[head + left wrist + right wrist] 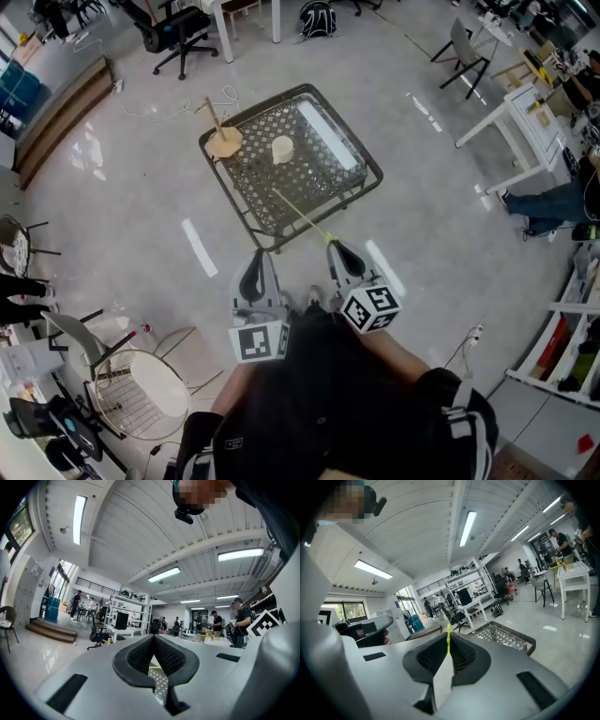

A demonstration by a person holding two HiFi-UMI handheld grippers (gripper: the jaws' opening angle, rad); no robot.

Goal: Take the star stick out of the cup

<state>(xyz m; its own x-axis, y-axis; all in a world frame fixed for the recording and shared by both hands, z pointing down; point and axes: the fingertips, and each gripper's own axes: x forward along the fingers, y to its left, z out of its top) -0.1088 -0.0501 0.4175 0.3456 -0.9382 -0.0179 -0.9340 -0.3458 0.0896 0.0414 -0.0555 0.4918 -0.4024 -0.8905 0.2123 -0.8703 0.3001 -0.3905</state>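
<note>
Right claw [332, 245], closed on the thin yellow-green stick [300, 214], whose long axis runs far-left toward the small cream cup [282, 148].

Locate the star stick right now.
In the head view, the star stick is clamped in the right gripper at centre. It slants up-left from the jaws over the mesh table, pointing toward the cup.
</note>
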